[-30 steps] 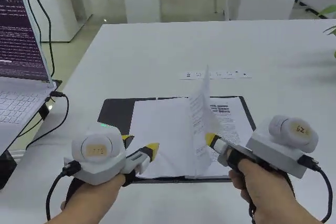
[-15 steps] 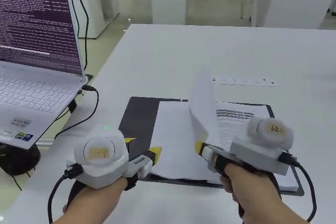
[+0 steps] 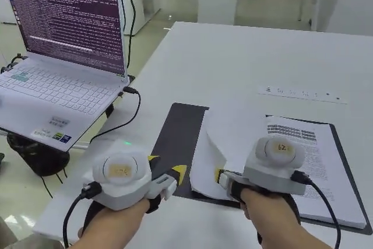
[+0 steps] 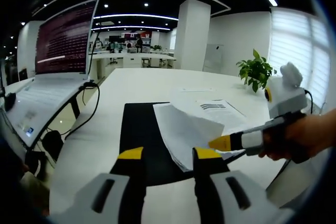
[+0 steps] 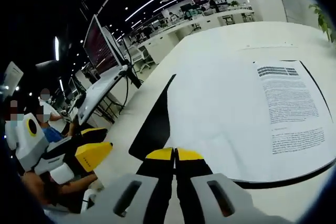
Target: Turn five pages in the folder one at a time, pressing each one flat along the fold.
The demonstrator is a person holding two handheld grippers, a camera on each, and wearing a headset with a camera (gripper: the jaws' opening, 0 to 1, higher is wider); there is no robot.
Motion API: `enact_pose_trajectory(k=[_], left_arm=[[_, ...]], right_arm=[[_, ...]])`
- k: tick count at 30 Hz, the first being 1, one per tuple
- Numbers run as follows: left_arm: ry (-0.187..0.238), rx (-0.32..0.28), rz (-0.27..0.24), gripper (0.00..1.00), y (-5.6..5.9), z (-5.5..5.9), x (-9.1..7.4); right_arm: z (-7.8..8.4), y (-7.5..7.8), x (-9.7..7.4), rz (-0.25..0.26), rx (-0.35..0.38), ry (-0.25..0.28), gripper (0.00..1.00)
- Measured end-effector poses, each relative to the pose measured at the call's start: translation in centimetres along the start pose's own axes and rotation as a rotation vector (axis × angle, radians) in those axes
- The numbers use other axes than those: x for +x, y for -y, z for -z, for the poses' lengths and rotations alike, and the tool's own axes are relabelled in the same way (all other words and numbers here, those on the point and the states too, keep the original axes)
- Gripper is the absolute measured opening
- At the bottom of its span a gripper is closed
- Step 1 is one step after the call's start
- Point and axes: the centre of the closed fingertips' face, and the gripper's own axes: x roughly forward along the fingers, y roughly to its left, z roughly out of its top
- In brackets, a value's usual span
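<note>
The black folder [image 3: 179, 138] lies open on the white table. Its right side shows a printed page [image 3: 317, 153]. A white page [image 3: 230, 135] arches over the fold toward the left, and my right gripper [image 3: 220, 176] is shut on its lower edge. In the right gripper view the jaws [image 5: 175, 155] meet at the near edge of this page [image 5: 220, 108], beside the printed page [image 5: 289, 103]. My left gripper [image 3: 168, 173] hovers open over the folder's near left corner, nothing between its jaws [image 4: 168, 153]. The left gripper view has the curled page [image 4: 184, 127] and the right gripper [image 4: 223, 142] just ahead.
An open laptop [image 3: 64, 45] sits on a lower stand to the left, its black cable [image 3: 125, 115] trailing to the table edge. A white strip [image 3: 303, 93] lies beyond the folder. A potted plant [image 4: 255, 69] stands far right. People sit in the background of the right gripper view.
My right gripper has carried the page from upright over the fold down toward the left side. The head camera has swung left, bringing the laptop into view. The left gripper stays open.
</note>
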Motion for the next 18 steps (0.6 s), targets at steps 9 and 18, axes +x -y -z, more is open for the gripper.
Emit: enact_pose_trajectory(k=[9, 18], left_arm=[[-0.018, -0.024, -0.026, 0.34, -0.9, 1.0, -0.7], [-0.038, -0.048, -0.045, 0.34, -1.5, 2.2, -1.0]], right_arm=[[3.0, 1.1, 3.0, 0.031, -0.055, -0.093, 0.00], [3.8, 1.3, 3.4, 0.024, -0.056, -0.088, 0.00]])
